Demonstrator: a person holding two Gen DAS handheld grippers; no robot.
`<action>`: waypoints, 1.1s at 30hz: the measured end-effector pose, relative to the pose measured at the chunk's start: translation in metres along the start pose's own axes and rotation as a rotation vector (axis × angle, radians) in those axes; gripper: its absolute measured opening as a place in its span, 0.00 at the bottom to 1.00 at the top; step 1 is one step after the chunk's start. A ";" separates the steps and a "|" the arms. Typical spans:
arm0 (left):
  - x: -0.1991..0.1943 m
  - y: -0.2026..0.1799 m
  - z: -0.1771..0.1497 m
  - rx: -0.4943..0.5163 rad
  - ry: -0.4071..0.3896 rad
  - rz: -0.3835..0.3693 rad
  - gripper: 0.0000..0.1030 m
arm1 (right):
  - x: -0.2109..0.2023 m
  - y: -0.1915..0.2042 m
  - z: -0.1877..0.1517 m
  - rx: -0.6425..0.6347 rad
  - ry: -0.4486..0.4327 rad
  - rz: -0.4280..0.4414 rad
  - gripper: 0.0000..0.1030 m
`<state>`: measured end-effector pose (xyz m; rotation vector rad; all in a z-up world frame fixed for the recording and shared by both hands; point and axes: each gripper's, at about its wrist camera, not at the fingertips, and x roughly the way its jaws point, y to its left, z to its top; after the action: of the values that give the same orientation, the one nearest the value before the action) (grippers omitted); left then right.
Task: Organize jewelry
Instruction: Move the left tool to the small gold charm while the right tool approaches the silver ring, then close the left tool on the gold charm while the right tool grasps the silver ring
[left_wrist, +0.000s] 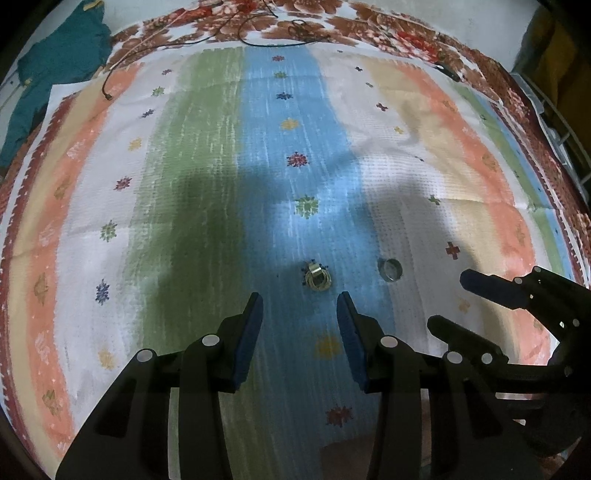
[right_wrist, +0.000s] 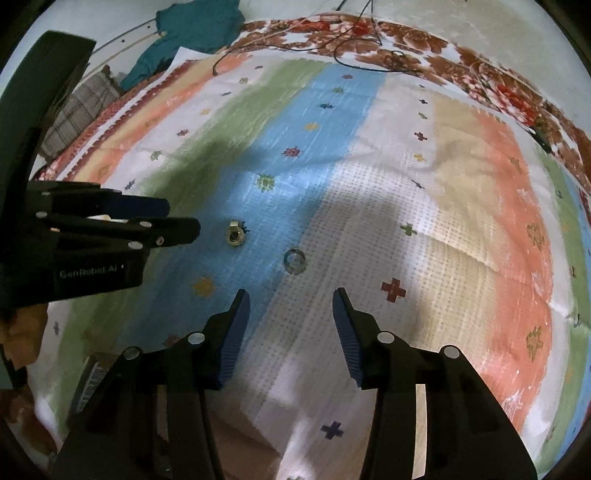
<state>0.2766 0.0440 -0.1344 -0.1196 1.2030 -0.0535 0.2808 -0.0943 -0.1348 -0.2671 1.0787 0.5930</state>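
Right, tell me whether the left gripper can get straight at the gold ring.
Probably yes. The left gripper is open and empty, with the gold ring just ahead of its fingertips on bare striped cloth. The silver ring and right gripper sit off to the side.

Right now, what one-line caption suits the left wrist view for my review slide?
Left gripper open above a gold ring on the striped cloth, silver ring beside it, right gripper alongside.
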 end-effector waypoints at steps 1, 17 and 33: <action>0.003 0.000 0.001 -0.003 0.004 -0.005 0.40 | 0.002 -0.001 0.001 -0.001 0.002 0.002 0.44; 0.034 -0.001 0.016 -0.012 0.050 -0.039 0.38 | 0.032 -0.005 0.013 -0.051 0.023 0.060 0.39; 0.051 0.003 0.023 -0.027 0.064 -0.067 0.27 | 0.050 -0.003 0.016 -0.095 0.031 0.063 0.33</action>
<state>0.3159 0.0428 -0.1737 -0.1832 1.2640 -0.1002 0.3112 -0.0727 -0.1713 -0.3271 1.0938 0.6998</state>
